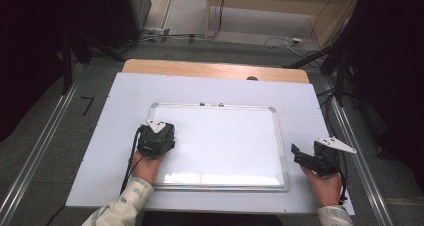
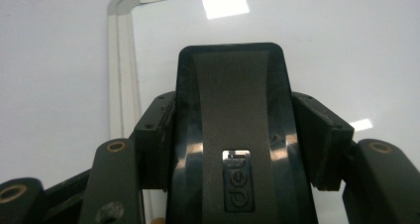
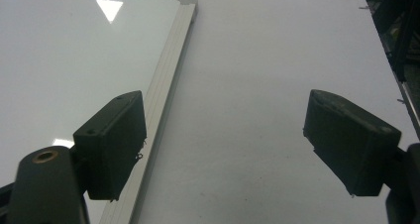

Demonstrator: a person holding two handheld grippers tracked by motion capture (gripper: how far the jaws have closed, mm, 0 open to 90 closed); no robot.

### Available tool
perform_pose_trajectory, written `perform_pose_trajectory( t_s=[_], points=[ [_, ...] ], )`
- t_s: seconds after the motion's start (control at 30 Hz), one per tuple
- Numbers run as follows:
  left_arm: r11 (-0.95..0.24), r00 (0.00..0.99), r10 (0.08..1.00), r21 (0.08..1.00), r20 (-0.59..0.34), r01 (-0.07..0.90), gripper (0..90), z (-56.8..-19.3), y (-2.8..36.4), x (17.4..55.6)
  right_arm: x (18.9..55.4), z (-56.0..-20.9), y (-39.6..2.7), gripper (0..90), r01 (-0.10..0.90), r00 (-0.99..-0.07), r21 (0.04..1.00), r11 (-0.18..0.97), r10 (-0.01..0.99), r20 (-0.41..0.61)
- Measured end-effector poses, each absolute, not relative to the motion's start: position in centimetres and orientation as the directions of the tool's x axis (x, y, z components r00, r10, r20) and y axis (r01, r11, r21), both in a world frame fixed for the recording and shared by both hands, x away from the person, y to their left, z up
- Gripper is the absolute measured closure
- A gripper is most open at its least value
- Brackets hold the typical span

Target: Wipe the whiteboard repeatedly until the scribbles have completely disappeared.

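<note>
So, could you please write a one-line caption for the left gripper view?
Left tongs shut on a black eraser above the whiteboard, near its corner.

Left tool [image 1: 156, 136] is gripped from behind by the left hand [image 1: 145, 167], sleeve seen at bottom edge; its jaws are clamped tight on a black eraser [image 2: 233, 135]. Right tool [image 1: 300, 155] is held by the right hand [image 1: 325, 186], pointed left and forward, jaws spread wide, nothing held between its pads [image 3: 116, 140].
</note>
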State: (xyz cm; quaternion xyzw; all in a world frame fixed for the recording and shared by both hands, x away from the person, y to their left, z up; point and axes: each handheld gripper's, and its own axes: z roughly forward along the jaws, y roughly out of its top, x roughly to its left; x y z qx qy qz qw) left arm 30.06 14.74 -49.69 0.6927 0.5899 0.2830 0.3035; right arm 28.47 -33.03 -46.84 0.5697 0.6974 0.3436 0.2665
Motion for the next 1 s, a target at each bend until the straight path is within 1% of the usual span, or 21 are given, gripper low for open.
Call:
perform_pose_trajectory(
  t_s=[0.17,0.37,0.73,1.0],
  points=[
    [-0.088,0.110,0.994,0.757,0.021,0.647,40.9,-49.7,15.4,31.4,28.4,-46.8,-33.1,15.3,0.608,-0.207,0.785,0.116,0.978,0.016],
    [-0.075,0.083,0.996,0.759,0.028,0.647,40.9,-49.7,15.2,32.2,28.3,-46.7,-33.2,15.3,0.609,-0.202,0.785,0.111,0.979,0.018],
    [-0.099,0.123,0.992,0.759,0.025,0.644,41.0,-49.8,13.1,29.6,28.3,-46.7,-33.1,15.3,0.606,-0.202,0.787,0.115,0.979,0.012],
    [-0.092,0.120,0.993,0.759,0.019,0.644,41.0,-49.8,12.4,28.4,28.2,-46.6,-33.1,15.3,0.607,-0.203,0.787,0.116,0.979,0.013]
  ],
)
